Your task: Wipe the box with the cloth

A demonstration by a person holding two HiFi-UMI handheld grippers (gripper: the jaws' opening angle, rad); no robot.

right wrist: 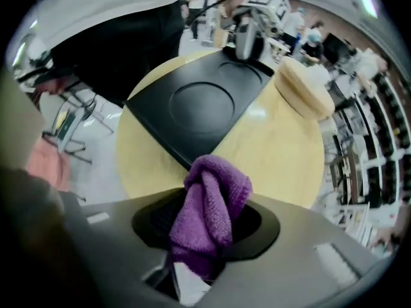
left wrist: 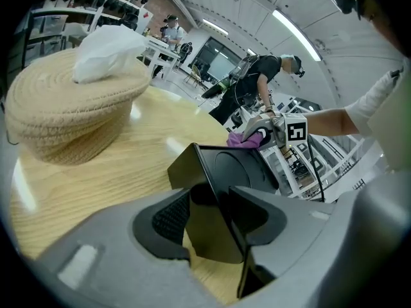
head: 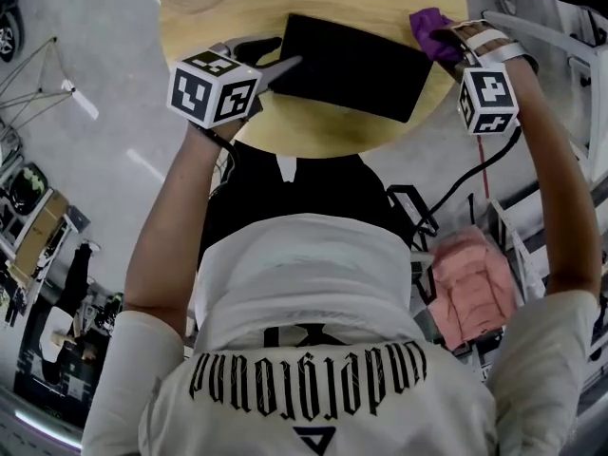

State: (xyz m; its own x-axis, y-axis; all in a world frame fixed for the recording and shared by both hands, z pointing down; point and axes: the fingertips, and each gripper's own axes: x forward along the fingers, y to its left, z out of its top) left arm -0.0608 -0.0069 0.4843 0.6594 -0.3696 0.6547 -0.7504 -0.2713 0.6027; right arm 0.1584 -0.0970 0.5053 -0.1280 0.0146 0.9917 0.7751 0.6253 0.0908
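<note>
Head view is showing the wiping step just about to begin. The left gripper [head: 277, 69] is clamping a corner of the box [head: 351, 65], at its nine o'clock side, and is steadying it on the table [head: 313, 133]. The right gripper [head: 445, 42] is squeezing the cloth [head: 429, 25], a soft, fuzzy purple lump, at three o'clock of the box; whether it is touching the box, I cannot tell. The box is flat, black and smooth, with a shallow round ring in its lid. The table is round, of pale wood. As I am judging it, the cloth next needs lowering onto the lid and sweeping toward nine o'clock with light pressure.
</note>
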